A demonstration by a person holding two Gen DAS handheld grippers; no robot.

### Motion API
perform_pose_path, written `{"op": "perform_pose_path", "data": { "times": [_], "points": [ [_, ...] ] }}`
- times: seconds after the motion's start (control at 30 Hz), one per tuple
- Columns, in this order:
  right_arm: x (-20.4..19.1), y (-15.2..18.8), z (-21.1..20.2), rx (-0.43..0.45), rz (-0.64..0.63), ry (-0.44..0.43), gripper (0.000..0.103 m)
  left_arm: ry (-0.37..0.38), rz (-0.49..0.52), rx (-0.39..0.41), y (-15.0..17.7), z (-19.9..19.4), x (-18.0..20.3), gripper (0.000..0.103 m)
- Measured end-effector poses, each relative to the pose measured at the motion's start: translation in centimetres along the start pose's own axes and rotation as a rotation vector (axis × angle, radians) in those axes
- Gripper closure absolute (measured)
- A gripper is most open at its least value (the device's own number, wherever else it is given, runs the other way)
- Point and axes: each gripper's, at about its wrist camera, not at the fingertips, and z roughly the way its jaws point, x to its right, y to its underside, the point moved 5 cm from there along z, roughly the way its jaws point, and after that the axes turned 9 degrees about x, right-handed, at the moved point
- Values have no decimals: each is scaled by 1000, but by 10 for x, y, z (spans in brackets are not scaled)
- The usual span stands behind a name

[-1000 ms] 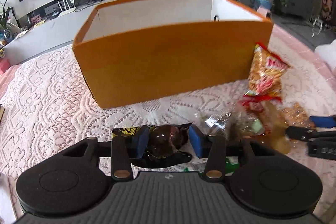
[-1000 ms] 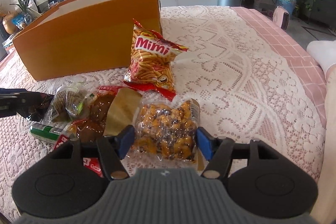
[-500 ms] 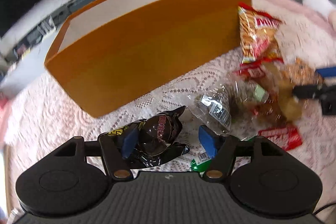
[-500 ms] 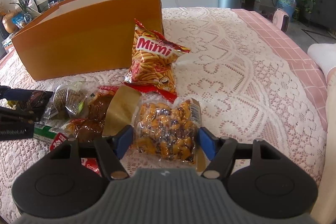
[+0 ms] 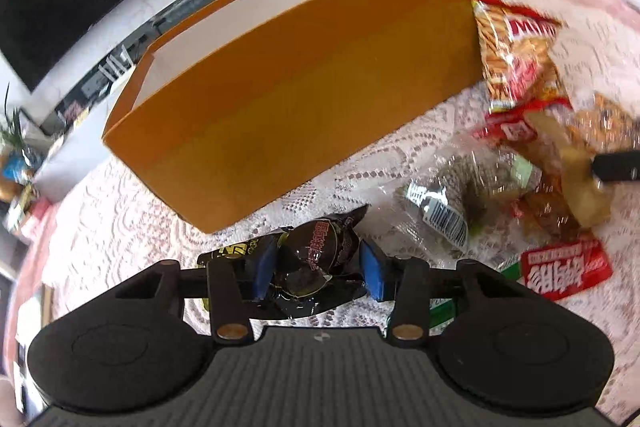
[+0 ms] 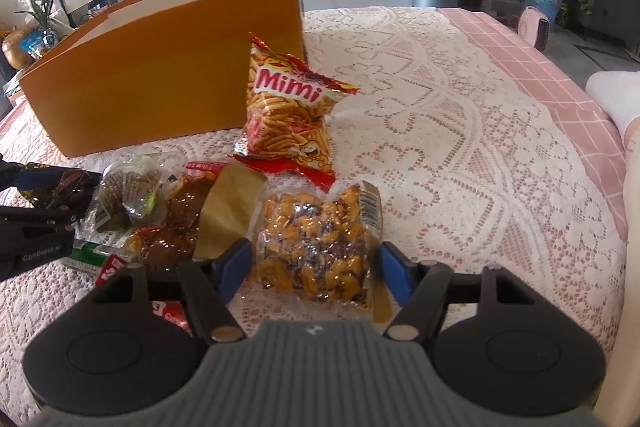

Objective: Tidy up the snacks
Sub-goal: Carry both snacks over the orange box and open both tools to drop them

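Observation:
My left gripper (image 5: 318, 269) is shut on a black snack packet (image 5: 316, 251) and holds it above the lace cloth, just in front of the orange box (image 5: 304, 99). The box is open on top with white inner walls, and it also shows in the right wrist view (image 6: 160, 83). My right gripper (image 6: 314, 269) is open around a clear bag of golden snacks (image 6: 320, 239) that lies on the cloth. The left gripper with its packet (image 6: 52, 187) shows at the left edge of the right wrist view.
A red Mimi bag (image 6: 288, 111) leans by the box's right corner. A clear cupcake packet (image 6: 128, 187), a brown snack pack (image 6: 180, 215), a tan card (image 6: 228, 207) and a red packet (image 5: 566, 269) lie in a pile. A pink lace cloth (image 6: 460, 147) covers the surface.
My left gripper has closed on the black packet, lifted it and tilted, moving toward the box. My right gripper has crept slightly forward around the golden snack bag.

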Motion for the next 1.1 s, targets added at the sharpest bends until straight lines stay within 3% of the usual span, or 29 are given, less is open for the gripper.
{"op": "perform_pose_path", "data": {
  "times": [0.37,0.73,0.9,1.1],
  "points": [
    [1,-4,-12,35,33,-7,44,-52,-244,37,-8,-30,-30,55],
    [2,-14,-47,101,52,-39,45,-18,-337,121,-25,-90,-32,55],
    [-5,-22,-75,152,39,-62,45,-13,-307,179,-36,-116,-26,55],
    [-16,-31,-111,218,10,-96,45,8,-341,229,-44,-140,-28,55]
  ]
}}
